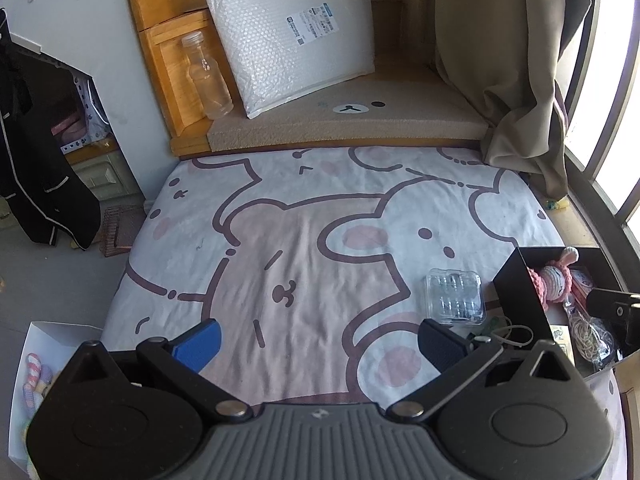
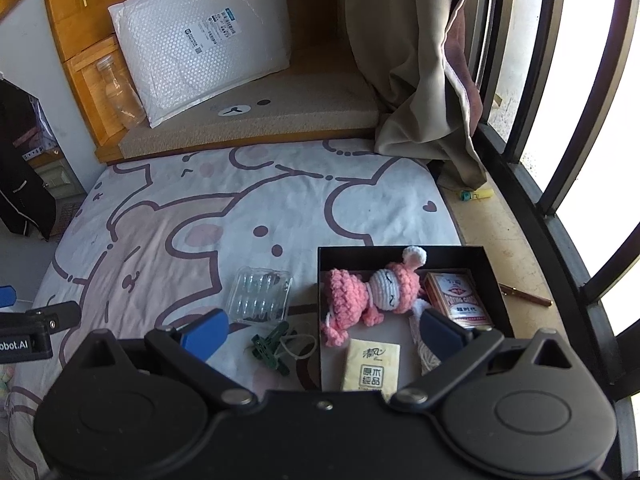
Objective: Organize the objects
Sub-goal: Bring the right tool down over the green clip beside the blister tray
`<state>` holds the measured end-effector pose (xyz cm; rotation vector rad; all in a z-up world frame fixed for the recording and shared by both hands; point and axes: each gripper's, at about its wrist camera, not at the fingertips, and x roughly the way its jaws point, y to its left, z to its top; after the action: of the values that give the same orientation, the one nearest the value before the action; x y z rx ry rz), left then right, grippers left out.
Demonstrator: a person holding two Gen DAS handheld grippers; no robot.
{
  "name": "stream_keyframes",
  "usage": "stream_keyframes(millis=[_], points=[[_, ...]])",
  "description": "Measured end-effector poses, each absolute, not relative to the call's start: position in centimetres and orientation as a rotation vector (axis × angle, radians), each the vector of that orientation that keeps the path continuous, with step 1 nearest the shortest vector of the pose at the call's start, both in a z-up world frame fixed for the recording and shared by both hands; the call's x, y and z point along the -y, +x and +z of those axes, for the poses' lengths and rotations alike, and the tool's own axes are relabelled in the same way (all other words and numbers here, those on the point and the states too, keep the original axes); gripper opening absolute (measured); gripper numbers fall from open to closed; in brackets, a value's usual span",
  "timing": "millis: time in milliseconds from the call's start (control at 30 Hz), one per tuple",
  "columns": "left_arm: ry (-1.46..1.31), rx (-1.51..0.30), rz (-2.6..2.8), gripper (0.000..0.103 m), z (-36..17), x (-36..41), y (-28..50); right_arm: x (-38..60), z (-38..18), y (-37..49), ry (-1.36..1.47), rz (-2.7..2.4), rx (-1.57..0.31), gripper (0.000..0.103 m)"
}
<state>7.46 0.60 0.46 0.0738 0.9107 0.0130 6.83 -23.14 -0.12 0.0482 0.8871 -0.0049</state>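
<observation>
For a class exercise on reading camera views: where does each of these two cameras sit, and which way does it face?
Left wrist: on the left gripper, above the bed, facing the wooden headboard; own open jaws show, and the right gripper at the right edge.
Right wrist: on the right gripper, further right by the window, looking down at the black box; own open jaws show, and the left gripper at the left edge.
Shared: white padded parcel, clear blister tray, crochet doll.

We are seeing a bubble mailer [image 1: 296, 36] leaning by an empty bottle [image 1: 206, 76], a curtain [image 1: 516, 60] hanging beside the window.
</observation>
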Motion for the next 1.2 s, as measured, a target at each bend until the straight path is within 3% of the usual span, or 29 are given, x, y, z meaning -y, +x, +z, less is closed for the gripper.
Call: stream_keyframes(millis=[567, 967, 1200], points=[[0.202, -0.965, -0.013, 0.103, -2.6, 2.0, 10.3, 24.3, -1.7, 9.0, -0.063, -0.001, -0.825, 0.103], [0.11, -1.017, -0.045, 0.103, -5.4, 2.6, 13.9, 21.9, -5.3, 10.5, -0.247, 0.184, -0.854, 0.102], [0.013, -1.035, -0.08, 0.103, -6.5, 3.7, 15.8, 20.9, -6.9, 10.4, -0.374, 0.294, -0.862, 0.091]])
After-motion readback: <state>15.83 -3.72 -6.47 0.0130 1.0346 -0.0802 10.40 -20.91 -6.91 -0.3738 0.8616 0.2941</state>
